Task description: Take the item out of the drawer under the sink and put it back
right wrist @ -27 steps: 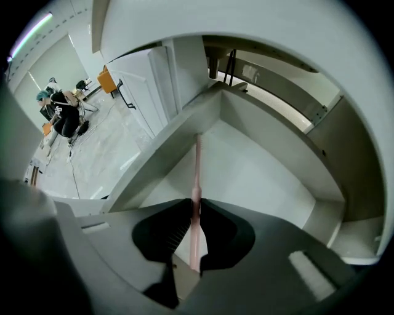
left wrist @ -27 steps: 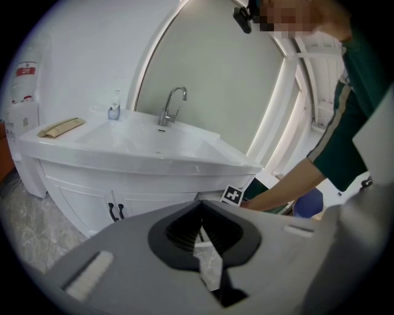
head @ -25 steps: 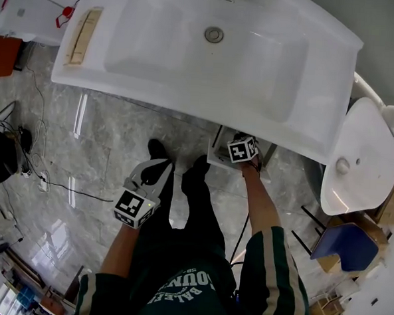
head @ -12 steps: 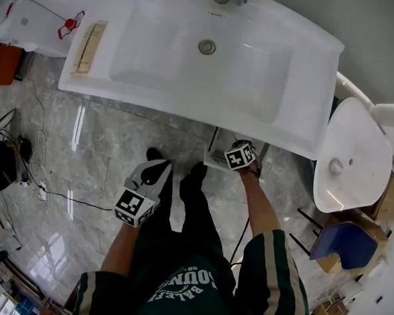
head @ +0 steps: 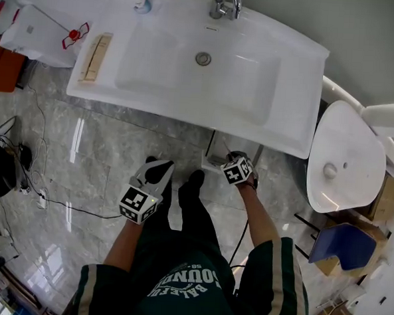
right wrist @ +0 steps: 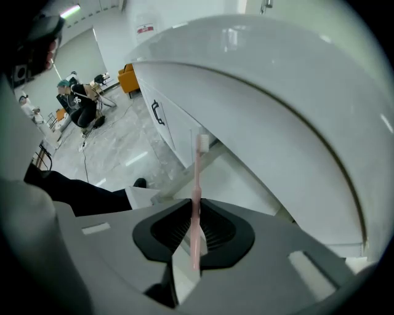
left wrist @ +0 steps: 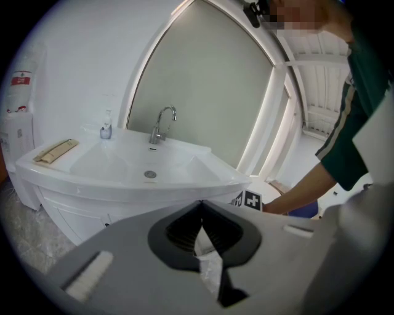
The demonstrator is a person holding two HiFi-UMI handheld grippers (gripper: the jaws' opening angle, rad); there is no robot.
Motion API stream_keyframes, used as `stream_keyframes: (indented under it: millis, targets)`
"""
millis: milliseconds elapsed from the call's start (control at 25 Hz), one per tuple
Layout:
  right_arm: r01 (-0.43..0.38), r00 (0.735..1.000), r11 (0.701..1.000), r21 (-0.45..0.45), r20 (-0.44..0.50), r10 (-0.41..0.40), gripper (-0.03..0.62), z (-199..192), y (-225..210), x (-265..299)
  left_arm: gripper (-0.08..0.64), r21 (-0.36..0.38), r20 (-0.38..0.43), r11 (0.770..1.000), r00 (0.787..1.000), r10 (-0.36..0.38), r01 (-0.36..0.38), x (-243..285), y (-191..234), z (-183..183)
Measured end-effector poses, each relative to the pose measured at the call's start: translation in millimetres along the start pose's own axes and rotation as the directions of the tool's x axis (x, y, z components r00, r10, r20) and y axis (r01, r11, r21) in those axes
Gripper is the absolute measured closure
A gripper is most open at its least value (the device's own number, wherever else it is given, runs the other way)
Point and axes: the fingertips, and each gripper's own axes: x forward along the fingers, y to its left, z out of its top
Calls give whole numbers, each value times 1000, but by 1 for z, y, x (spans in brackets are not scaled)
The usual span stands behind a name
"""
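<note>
My right gripper [head: 231,157] is low under the front edge of the white sink [head: 254,90], beside the open white drawer [head: 214,158]. In the right gripper view it [right wrist: 196,232] is shut on a pink toothbrush [right wrist: 196,197]. The brush stands upright with its bristle head at the top, above the drawer's white inside [right wrist: 237,184]. My left gripper [head: 157,170] hangs by the person's left leg, away from the drawer. In the left gripper view it [left wrist: 202,229] is shut with nothing between its jaws.
A tap [head: 224,3], a soap bottle [head: 141,0] and a wooden tray [head: 95,57] are on the sink top. A white toilet [head: 346,159] stands to the right, a blue chair [head: 345,246] beyond it. Cables [head: 23,169] lie on the marble floor at left.
The head view has tilted up, so the tap and bottle now show. Both grippers hold nearly the same places, and the right one still grips the toothbrush.
</note>
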Motion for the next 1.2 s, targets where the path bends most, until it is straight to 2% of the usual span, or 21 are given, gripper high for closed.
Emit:
stream_keyframes:
  millis: [320,600,800,1200]
  targets:
    - [-39,983,999,31,179,32,543,28,33,-66,509,23,27,1000,999,-22,22,-5,-8,17]
    - [-59,942,995,76,335,31,543,53,42,-133,509,46,73,999,997,-17,13,-14,-13,40]
    - [-66,893,991,116,449,7,543,73,42,-189,509,75,102,997,995,-12,4,-23,-18,60]
    - [-29,766,988,152,639,-75,545,123,9,-298,509,157,198,987,980,4,-35,-38,-20,121]
